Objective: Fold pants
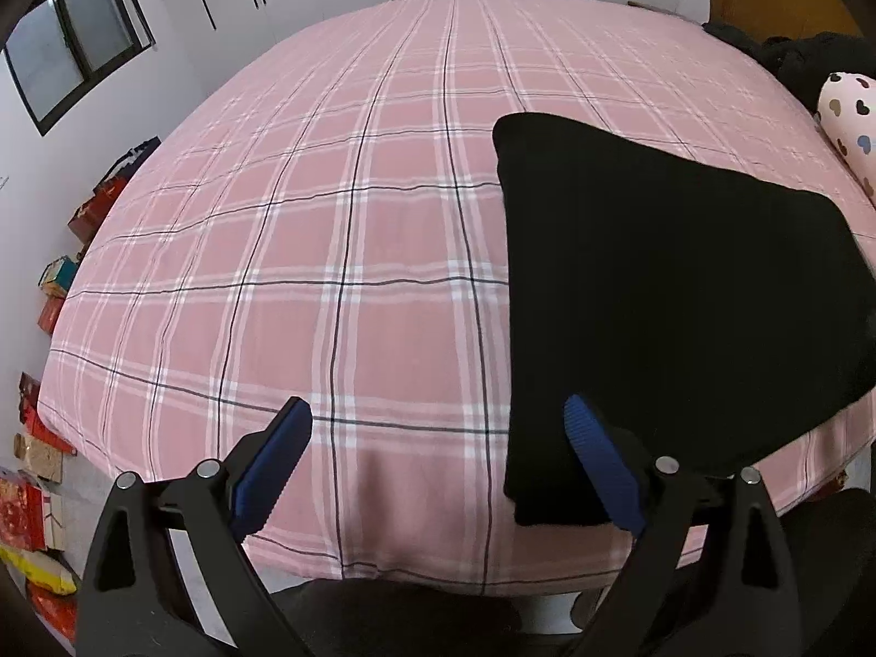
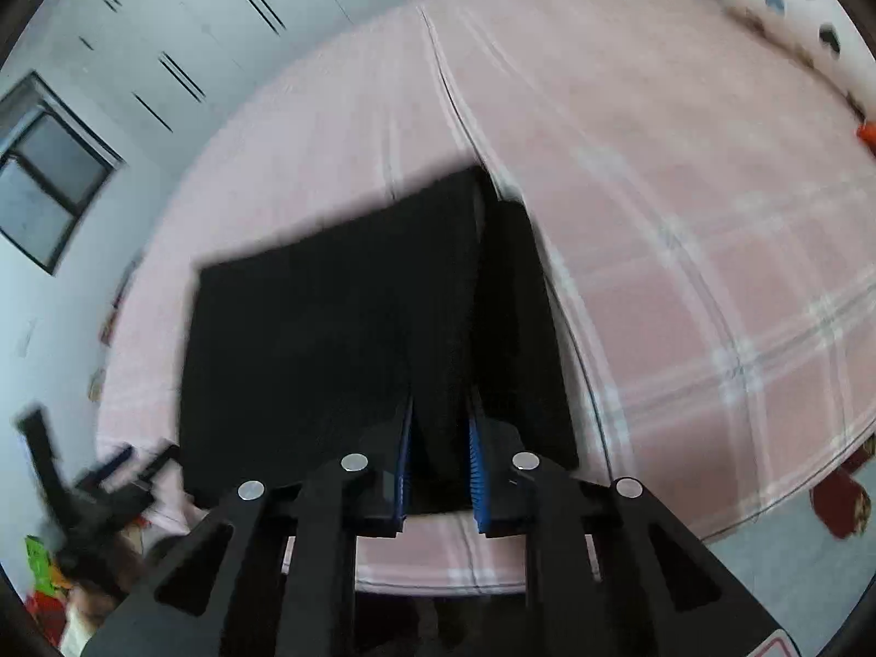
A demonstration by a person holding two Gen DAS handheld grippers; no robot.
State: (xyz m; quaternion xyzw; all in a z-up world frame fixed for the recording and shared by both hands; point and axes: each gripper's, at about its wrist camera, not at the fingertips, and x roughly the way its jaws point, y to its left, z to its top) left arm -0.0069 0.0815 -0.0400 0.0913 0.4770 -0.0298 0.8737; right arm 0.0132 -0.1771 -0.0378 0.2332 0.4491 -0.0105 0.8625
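Black folded pants lie on a pink plaid bedsheet; left gripper spread wide, right gripper pinching the pants' near edge

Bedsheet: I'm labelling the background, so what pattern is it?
The bedsheet is pink plaid with white and dark lines, sharpest in the left wrist view.

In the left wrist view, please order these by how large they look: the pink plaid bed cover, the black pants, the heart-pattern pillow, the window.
1. Pink plaid bed cover, largest by far.
2. Black pants.
3. Window and heart-pattern pillow: they look similar; the pillow is cut by the frame edge, so I will not rank them.
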